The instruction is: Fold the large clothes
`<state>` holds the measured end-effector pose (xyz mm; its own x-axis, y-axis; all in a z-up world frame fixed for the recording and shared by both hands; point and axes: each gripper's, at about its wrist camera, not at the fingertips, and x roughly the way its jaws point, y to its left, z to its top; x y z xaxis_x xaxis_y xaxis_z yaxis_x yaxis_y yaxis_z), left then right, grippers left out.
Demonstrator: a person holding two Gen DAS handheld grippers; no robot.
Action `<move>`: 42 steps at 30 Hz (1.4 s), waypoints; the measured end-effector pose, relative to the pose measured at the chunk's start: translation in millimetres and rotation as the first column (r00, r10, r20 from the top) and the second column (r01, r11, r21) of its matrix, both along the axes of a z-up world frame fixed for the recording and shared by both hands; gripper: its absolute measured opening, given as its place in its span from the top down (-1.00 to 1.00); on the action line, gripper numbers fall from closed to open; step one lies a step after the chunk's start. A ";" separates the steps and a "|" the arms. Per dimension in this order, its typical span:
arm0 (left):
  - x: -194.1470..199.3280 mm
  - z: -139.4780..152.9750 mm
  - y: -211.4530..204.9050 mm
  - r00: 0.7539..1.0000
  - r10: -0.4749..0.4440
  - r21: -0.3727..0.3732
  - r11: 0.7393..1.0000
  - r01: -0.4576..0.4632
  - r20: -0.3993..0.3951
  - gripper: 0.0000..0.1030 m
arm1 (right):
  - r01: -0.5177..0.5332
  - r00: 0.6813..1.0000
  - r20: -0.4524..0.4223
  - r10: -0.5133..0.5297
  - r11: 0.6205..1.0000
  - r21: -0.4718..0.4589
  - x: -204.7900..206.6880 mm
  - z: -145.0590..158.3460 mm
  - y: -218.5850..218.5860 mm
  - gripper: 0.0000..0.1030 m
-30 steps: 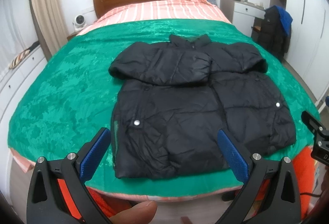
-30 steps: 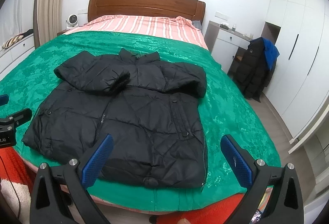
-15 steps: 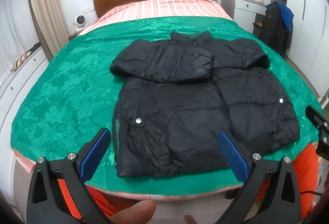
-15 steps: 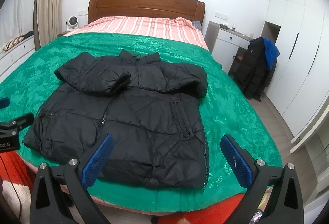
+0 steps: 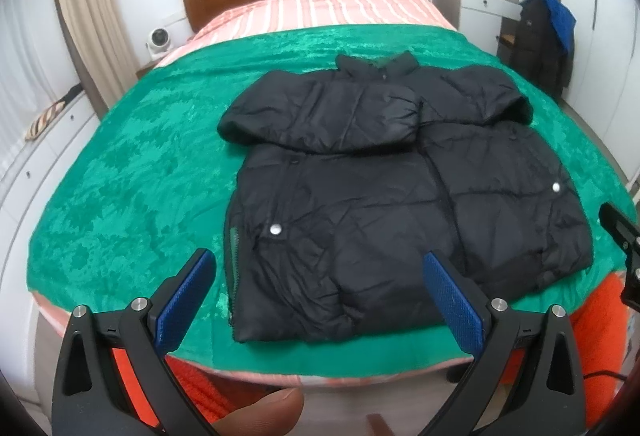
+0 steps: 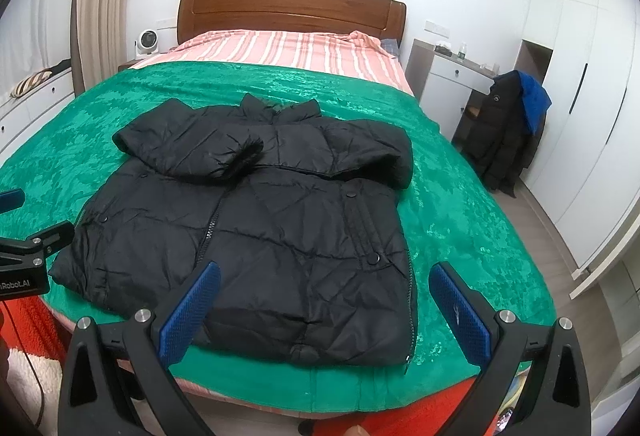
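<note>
Hovering short of the bed's foot, left gripper (image 5: 320, 282) and right gripper (image 6: 325, 296) both gaped apart, empty. Black jacket (image 5: 372, 195) lay ahead on green blanket (image 5: 120, 187), sleeves crossed. Best pinch both hem corners together, lift evenly toward collar.

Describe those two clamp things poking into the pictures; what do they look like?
Each gripper, left and right, is a black plastic fork with two long fingers, lined with textured blue pads and fixed with silver screws. A white label partly reading "Robot.AI" marks the left one. A bare thumb shows underneath.
</note>
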<state>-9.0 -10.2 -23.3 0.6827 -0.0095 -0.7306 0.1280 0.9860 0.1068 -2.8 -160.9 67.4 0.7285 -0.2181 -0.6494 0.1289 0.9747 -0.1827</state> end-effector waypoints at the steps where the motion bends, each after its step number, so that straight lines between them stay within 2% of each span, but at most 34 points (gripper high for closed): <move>1: 0.2 0.0 0.3 1.000 0.001 0.001 1.000 -0.001 0.000 -1.00 | -0.001 1.000 -0.001 0.001 1.000 0.000 -0.2 -0.4 0.1 -1.00; 42: 3.6 -2.0 1.1 1.000 0.006 -0.010 1.000 -0.006 -0.018 -0.99 | -0.003 1.000 -0.012 0.004 1.000 0.024 3.4 -10.3 -0.2 -1.00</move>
<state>-5.4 -9.1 -25.4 0.6696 -0.0129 -0.7426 0.1241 0.9877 0.0947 0.7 -161.0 57.1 0.7214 -0.2000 -0.6630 0.1233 0.9792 -0.1612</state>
